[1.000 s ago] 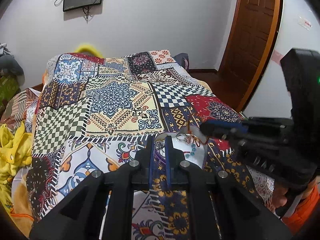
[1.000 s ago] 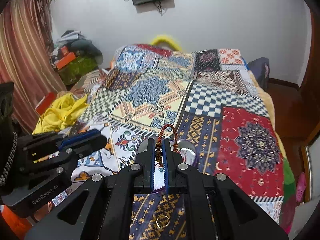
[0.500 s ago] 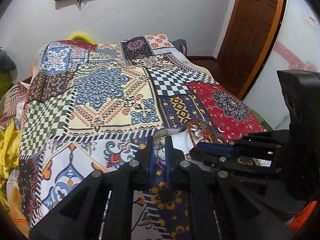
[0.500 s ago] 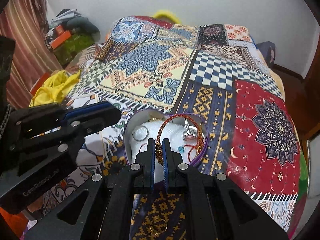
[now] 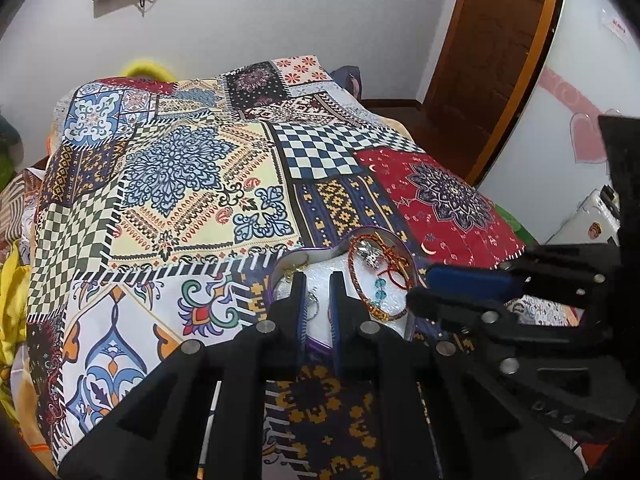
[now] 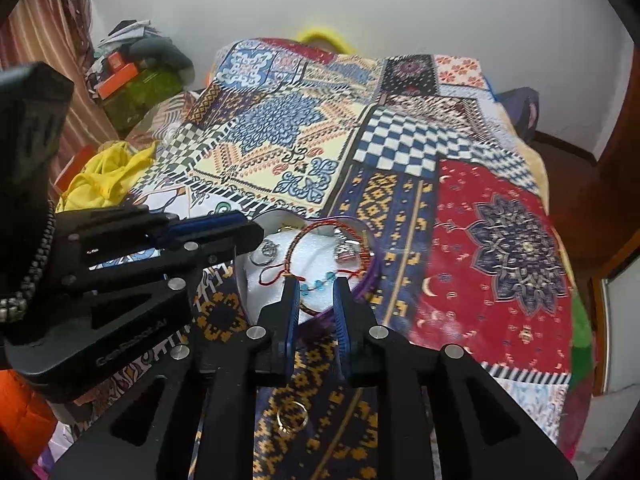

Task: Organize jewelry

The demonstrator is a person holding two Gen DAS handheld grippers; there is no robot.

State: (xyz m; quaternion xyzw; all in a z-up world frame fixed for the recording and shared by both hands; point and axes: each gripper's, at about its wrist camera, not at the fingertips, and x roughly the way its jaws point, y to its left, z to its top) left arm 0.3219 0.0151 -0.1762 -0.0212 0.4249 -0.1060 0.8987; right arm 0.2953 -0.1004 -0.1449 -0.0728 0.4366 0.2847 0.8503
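A heart-shaped box (image 6: 372, 276) with a purple rim and white foam sits on the patchwork bedspread (image 6: 500, 240). In it lie a red-brown braided bracelet (image 6: 296, 242), blue beads (image 6: 320, 280), a silver charm (image 5: 370, 254) and silver rings (image 6: 266, 256). My right gripper (image 6: 316, 284) hangs over the box's near edge. Its jaws are opening, and the bracelet's near arc lies loose between the pads. My left gripper (image 5: 316, 280) is shut over the box's left side, and I see nothing held in it. A gold ring (image 6: 292, 416) lies on the bedspread under the right gripper.
Yellow cloth (image 6: 104, 176) and a pile of clutter (image 6: 136, 68) lie off the bed's left side. A wooden door (image 5: 488, 60) stands at the back right. The bedspread stretches away behind the box.
The right gripper carried the pinched bracelet down over the box, then its jaws parted and the bracelet now lies on the foam. The left gripper came down closer to the box, still shut.
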